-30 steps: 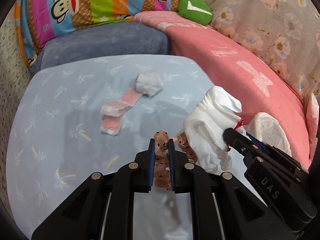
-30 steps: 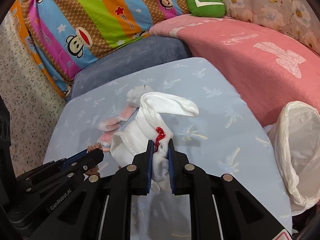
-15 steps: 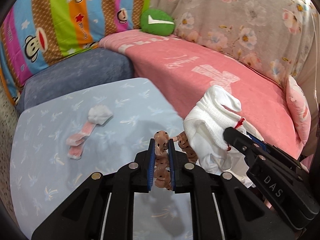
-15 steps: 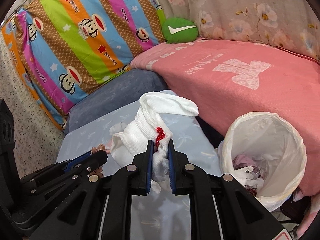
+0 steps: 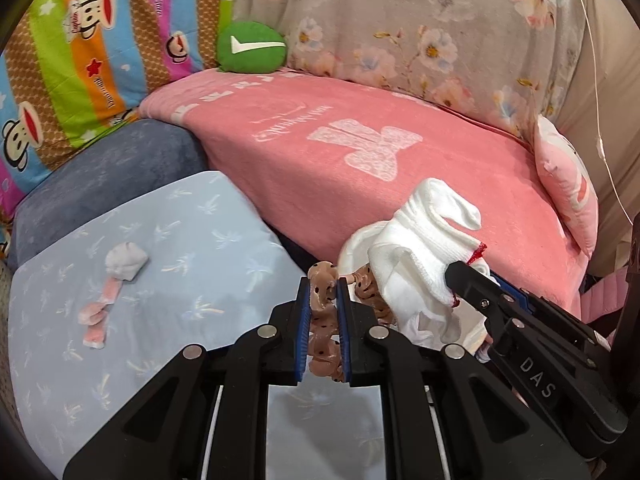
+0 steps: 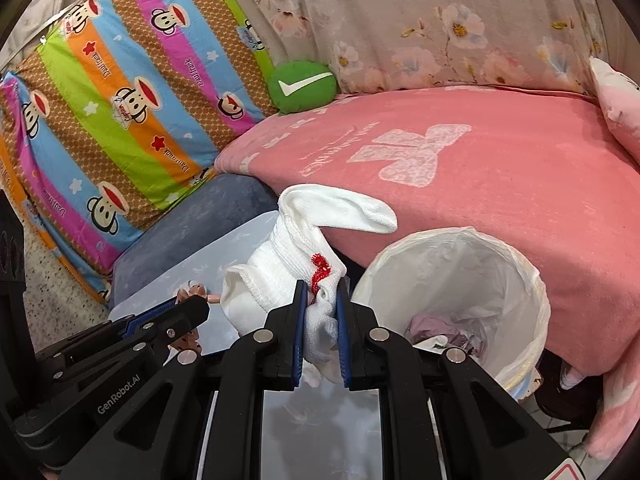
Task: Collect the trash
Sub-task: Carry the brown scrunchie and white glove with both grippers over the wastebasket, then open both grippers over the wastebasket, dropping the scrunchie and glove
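while clamped in the right gripper [image 6: 322, 300], a white sock [image 6: 288, 264] hangs at 9 o'clock of the lined trash bin [image 6: 520, 280], just beside it; left gripper [image 5: 324, 294] pinches a brown spotted sock [image 5: 322, 284] w/ pink sofa [image 5: 320, 152] at 12.

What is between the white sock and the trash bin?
Nothing: in the right wrist view the sock, held in the right gripper, hangs just left of the bin.
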### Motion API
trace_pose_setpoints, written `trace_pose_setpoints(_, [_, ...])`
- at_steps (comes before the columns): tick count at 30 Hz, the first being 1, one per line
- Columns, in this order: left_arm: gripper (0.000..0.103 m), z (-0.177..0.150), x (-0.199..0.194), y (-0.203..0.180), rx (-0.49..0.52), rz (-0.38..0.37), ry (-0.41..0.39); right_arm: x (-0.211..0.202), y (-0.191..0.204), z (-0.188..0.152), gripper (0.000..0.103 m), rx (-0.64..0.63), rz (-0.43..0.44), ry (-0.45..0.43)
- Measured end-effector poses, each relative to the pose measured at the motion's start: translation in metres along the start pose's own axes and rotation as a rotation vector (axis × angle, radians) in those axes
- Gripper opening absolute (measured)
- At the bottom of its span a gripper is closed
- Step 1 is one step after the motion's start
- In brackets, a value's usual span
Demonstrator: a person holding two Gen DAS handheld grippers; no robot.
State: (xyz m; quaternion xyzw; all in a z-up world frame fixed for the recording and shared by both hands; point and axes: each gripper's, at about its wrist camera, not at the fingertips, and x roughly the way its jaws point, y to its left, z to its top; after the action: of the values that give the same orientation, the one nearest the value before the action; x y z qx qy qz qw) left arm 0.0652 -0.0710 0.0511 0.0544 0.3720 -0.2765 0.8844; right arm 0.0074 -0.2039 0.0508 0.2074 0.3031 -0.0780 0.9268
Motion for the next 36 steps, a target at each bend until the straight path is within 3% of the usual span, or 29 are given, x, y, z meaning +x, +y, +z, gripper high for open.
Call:
trace_pose_setpoints(19, [0.016, 0.016, 0.04, -0.067, 0.069, -0.145, 0.06, -0.01, -0.098, -0.002, 0.015, 0.138, -0.132, -0.009])
trace_pose_setpoints(24, [0.058, 0.017, 0.042, -0.068, 0.057, -0.13, 0.036, -0.005, -0.111, -0.001, 0.02, 0.146, -0.136, 0.0])
trace_pose_setpoints(26, [0.067, 0.018, 0.04, -0.065, 0.046, -0.116, 0.02, -0.002, -0.114, 0.0, 0.02, 0.14, -0.135, 0.004])
trace_pose_setpoints(31, [0.07, 0.018, 0.04, -0.052, 0.02, -0.08, 0.017, 0.003, -0.113, 0.0, 0.029, 0.135, -0.122, 0.007])
trace_pose_setpoints(36, [0.07, 0.015, 0.04, -0.039, -0.004, -0.05, 0.02, 0.007, -0.1, -0.001, 0.031, 0.117, -0.109, 0.016])
